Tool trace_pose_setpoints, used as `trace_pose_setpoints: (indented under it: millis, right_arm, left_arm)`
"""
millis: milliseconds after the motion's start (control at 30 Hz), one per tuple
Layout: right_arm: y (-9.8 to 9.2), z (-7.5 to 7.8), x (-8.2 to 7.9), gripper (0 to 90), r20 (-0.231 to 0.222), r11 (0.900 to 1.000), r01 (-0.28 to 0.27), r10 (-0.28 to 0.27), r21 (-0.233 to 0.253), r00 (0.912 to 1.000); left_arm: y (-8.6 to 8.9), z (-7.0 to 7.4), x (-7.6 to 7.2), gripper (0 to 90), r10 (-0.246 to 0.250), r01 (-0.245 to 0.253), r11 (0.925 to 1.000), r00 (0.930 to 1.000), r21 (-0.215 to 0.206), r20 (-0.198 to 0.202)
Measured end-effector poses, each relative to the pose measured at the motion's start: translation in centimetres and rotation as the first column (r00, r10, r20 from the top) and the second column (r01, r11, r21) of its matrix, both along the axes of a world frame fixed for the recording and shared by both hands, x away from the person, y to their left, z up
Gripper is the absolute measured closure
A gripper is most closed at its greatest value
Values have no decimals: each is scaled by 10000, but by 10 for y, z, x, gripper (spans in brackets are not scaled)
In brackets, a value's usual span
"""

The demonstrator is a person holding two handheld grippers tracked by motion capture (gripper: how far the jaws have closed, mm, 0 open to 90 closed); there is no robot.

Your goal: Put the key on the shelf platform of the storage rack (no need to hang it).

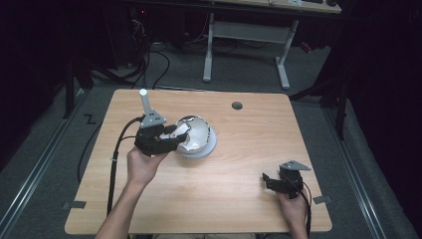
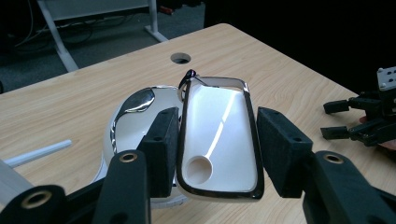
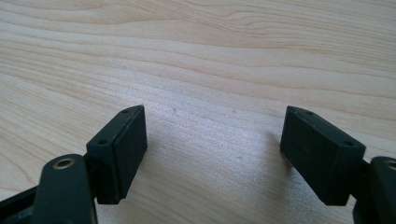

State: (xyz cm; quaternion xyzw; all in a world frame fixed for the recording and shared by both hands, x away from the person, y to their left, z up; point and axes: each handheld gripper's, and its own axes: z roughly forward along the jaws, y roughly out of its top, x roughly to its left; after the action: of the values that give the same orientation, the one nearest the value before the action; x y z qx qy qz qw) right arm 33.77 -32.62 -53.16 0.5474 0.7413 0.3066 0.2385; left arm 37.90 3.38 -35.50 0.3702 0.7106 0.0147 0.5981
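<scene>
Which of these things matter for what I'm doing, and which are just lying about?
In the job: left gripper, jaws either side of the white dark-rimmed piece; white rounded body; round base.
Lying about: right gripper, open over bare table; cable hole.

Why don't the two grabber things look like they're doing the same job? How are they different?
The left hand-held gripper has a white, dark-rimmed lid standing between its jaws; the right hand-held gripper has nothing between its jaws, just bare table. The left one is up by the white appliance near the table's middle; the right one sits low near the table's front right corner. Both have black jaws and are held in a hand.
</scene>
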Motion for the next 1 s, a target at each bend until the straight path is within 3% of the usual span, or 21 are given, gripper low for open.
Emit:
trace_pose_setpoints:
  millis: [67, 267, 1000]
  right_arm:
    - [0, 0, 0, 232, 2, 10000, -2, 2, -2, 10000]
    - [0, 0, 0, 232, -1, 10000, -2, 2, -6, 10000]
    - [0, 0, 0, 232, 0, 10000, 0, 0, 4, 10000]
  left_arm:
    - [-2, -1, 2, 510, 101, -102, 9999, 9998, -51, -174]
    - [-4, -8, 10, 509, -18, 21, 9998, 9999, 173, -164]
    - [-18, -34, 33, 507, 319, -270, 9974, 9967, 669, -745]
